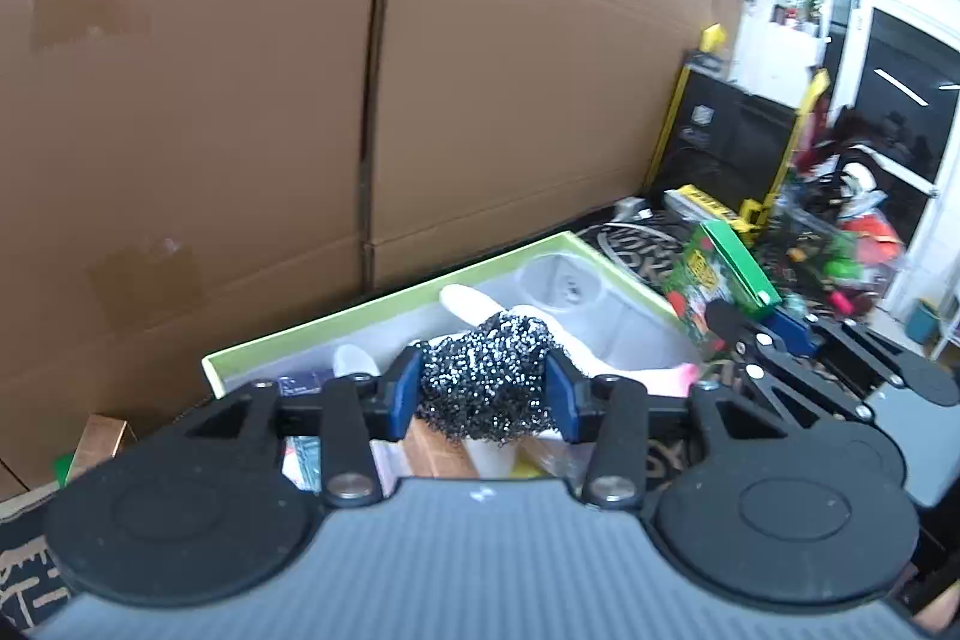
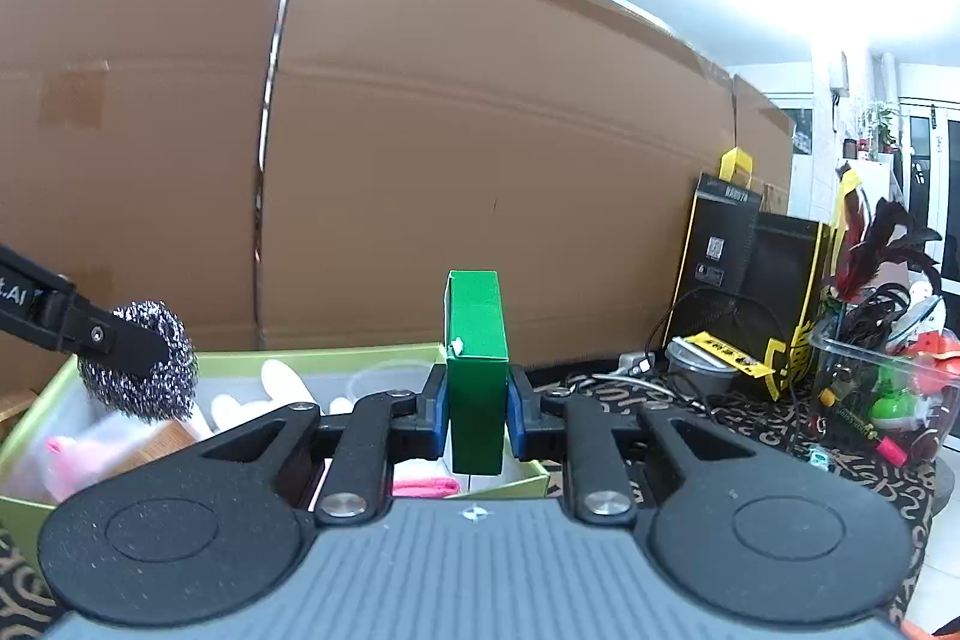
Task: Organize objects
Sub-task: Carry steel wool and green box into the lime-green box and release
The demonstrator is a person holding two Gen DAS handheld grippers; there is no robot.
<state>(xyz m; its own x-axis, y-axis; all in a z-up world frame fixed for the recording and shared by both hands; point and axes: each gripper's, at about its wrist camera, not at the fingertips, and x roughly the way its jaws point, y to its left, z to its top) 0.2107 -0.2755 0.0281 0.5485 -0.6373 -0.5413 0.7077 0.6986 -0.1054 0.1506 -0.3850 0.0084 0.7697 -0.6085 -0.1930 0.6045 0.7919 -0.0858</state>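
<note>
hovering above the green-rimmed tray [image 1: 336, 325], left tongs [image 1: 487, 391] clamp steel wool [image 1: 486, 382], right tongs [image 2: 477, 409] clamp a green box [image 2: 476, 370].

left gripper [image 1: 487, 394]: blue pads clamped on steel wool scourer [image 1: 489, 382], held raised
right gripper [image 2: 477, 415]: closed on upright green box [image 2: 476, 370], held level

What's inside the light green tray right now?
In the light green tray: white glove fingers, pink fabric, a brown box. The grippers hide the rest.
</note>
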